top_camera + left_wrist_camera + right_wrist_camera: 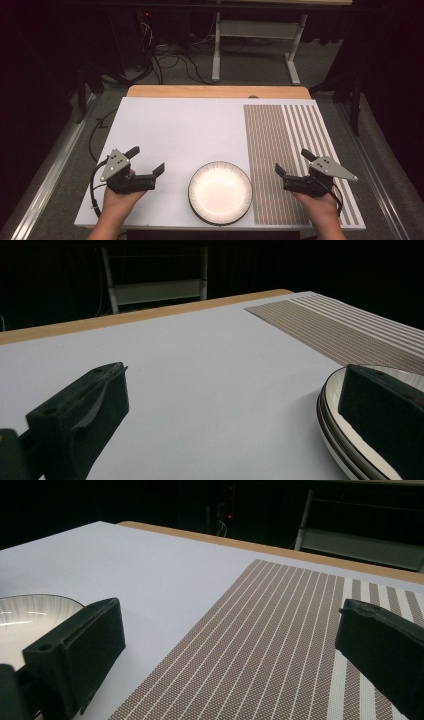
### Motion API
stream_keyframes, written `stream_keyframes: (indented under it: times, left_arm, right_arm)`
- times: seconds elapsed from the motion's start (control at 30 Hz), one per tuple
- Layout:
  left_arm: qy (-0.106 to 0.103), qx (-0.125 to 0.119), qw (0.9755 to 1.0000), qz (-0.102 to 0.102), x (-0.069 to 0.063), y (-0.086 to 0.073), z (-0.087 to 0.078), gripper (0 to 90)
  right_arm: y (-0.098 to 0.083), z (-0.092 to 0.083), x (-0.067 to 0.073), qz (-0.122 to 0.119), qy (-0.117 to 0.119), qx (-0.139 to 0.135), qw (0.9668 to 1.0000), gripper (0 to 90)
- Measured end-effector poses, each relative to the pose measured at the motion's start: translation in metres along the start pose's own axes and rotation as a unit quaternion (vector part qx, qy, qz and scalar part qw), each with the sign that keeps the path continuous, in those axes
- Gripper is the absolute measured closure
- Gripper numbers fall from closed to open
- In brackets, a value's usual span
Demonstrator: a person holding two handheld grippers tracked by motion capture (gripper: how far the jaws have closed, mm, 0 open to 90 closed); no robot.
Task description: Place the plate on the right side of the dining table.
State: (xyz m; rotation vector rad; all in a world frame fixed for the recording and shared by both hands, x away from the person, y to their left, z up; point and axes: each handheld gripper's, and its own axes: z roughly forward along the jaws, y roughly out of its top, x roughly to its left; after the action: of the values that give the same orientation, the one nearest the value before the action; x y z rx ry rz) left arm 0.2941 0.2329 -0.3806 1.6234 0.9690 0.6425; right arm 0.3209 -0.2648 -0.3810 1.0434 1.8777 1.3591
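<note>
Your left gripper [147, 159] and right gripper [294, 161] flank the plate [220, 192] near you, both jaws spread wide, holding nothing.

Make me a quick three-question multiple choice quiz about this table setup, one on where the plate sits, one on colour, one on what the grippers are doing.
1. Where does the plate sit?
A. On the striped placemat
B. On the white board, between the two grippers, near the person's edge
C. At the far wooden edge

2. What colours are the striped placemat?
A. Brown and white
B. Blue and yellow
C. Plain black

3. What state are the left gripper and right gripper in?
A. Both shut on the plate
B. Left shut, right open
C. Both open, holding nothing

Answers:
1. B, the high view shows it on the white board, just left of the placemat.
2. A, brown bands alternate with white lines.
3. C, each gripper view shows its fingers spread wide with only bare surface between.
</note>
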Motion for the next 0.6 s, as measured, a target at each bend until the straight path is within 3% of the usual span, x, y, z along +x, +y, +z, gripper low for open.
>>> stream_keyframes:
  times: [0.6]
  left_arm:
    - [0.000, -0.001, 0.9999, 0.012, -0.0039, 0.0008, 0.0003, 0.5]
  right_arm:
    - [0.0020, -0.0030, 0.0008, -0.003, -0.001, -0.004, 1.0000, 1.2]
